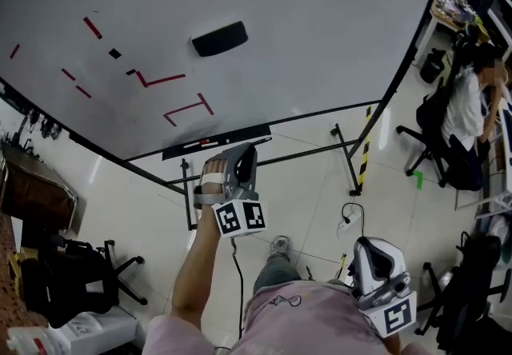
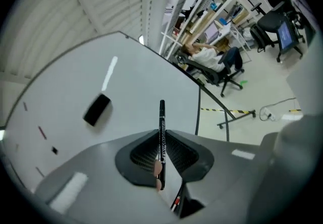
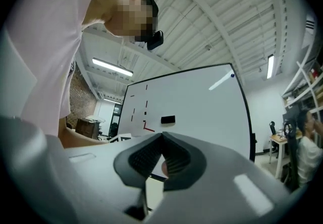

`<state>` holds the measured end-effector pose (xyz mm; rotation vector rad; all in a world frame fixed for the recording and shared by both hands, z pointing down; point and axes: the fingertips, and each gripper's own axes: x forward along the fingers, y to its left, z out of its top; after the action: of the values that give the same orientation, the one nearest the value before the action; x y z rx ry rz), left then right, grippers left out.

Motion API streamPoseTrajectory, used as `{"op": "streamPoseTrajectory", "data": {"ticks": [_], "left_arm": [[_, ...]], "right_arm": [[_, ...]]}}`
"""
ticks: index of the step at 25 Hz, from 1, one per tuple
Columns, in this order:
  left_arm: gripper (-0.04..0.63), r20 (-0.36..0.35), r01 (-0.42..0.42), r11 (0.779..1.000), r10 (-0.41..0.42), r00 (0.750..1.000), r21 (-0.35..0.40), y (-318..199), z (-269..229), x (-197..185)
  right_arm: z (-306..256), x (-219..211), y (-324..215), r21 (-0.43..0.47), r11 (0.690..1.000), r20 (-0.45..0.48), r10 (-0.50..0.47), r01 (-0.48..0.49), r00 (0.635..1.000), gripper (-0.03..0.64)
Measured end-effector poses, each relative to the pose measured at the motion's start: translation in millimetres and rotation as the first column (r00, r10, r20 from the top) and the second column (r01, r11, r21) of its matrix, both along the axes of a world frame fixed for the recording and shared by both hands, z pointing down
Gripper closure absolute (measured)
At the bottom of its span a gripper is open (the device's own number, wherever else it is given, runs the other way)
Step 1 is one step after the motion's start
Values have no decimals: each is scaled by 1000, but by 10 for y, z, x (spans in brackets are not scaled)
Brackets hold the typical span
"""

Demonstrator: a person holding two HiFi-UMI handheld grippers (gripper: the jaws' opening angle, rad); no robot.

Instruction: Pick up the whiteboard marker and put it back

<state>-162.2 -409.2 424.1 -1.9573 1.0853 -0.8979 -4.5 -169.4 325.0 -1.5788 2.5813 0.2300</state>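
A slim black whiteboard marker [image 2: 162,117] with white lettering stands upright, pinched in the left hand-held gripper [image 2: 162,140] before a red-marked whiteboard [image 2: 131,76], right of a black eraser [image 2: 97,109]. The right hand-held gripper [image 3: 161,137] is pressed together, empty.

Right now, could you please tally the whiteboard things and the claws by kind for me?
Whiteboard: 1
Black eraser, on the board: 1
Black marker, clamped in the left claw: 1
Claws: 2, the left claw and the right claw
Total: 5
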Motion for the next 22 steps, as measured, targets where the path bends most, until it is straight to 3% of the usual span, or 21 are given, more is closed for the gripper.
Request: {"op": "streamPoseTrajectory", "data": {"ticks": [2, 3, 5, 7, 10, 12, 18, 20, 22], "left_arm": [[546, -128, 1, 997, 9, 992, 73, 614, -455, 169], [546, -216, 3, 995, 19, 976, 99, 979, -667, 254], [546, -384, 21, 988, 40, 922, 155, 1757, -1057, 382], [546, -524, 66, 980, 43, 851, 189, 2519, -1333, 416], [546, -715, 147, 972, 29, 698, 183, 3492, -1594, 373], [546, -775, 181, 963, 43, 630, 201, 4001, -1793, 333], [546, -861, 262, 920, 131, 491, 290, 5003, -2160, 107], [546, -869, 255, 918, 157, 469, 304, 5182, -2164, 102], [547, -866, 239, 919, 174, 469, 314, 5293, -2180, 123]], "right_arm": [[-63, 201, 321, 68, 998, 16, -17, 16, 1000, 614], [-110, 317, 504, 95, 995, 26, -24, 21, 999, 614], [-174, 546, 884, 117, 993, 44, -40, 34, 998, 614], [-223, 746, 1263, 128, 990, 61, -65, 57, 996, 614], [-306, 999, 1747, 136, 987, 91, -96, 83, 991, 614], [-414, 1101, 1998, 153, 984, 111, -113, 96, 987, 614], [-596, 1105, 2486, 223, 966, 123, -157, 127, 980, 614], [-647, 1043, 2568, 244, 960, 125, -169, 135, 978, 614], [-699, 969, 2606, 254, 957, 123, -178, 142, 976, 614]]}}
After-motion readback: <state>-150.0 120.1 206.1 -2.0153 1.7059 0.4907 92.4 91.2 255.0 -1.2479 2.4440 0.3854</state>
